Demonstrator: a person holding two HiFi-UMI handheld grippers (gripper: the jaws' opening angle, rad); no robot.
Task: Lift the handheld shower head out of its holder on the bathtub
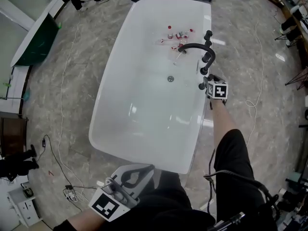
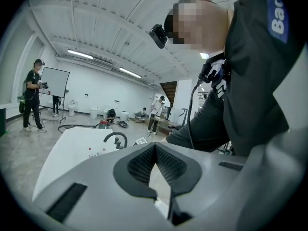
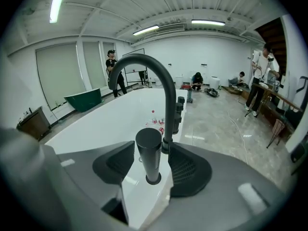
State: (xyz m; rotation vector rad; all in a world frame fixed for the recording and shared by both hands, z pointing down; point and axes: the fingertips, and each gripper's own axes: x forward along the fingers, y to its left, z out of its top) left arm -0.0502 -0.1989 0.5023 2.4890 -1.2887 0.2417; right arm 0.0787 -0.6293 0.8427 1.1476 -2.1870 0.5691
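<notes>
1. Flanking the shower head [image 3: 148, 150], the right gripper's [image 1: 204, 83] jaws stand apart, one on each side.
2. The head stands upright in its holder [image 3: 153, 179] on the tub [image 1: 204, 42] rim, near the faucet [image 3: 144, 61].
3. The left gripper [image 2: 155, 150], jaws together and empty, hangs off the tub's near end.

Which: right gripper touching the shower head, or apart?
Cannot tell. Right gripper view: right gripper open around shower head; one jaw at its edge, no plain gap.

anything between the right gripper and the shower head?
Nothing. The right gripper view shows the shower head standing upright inside the open right gripper. Only bare tub rim shows in the gaps on either side.
</notes>
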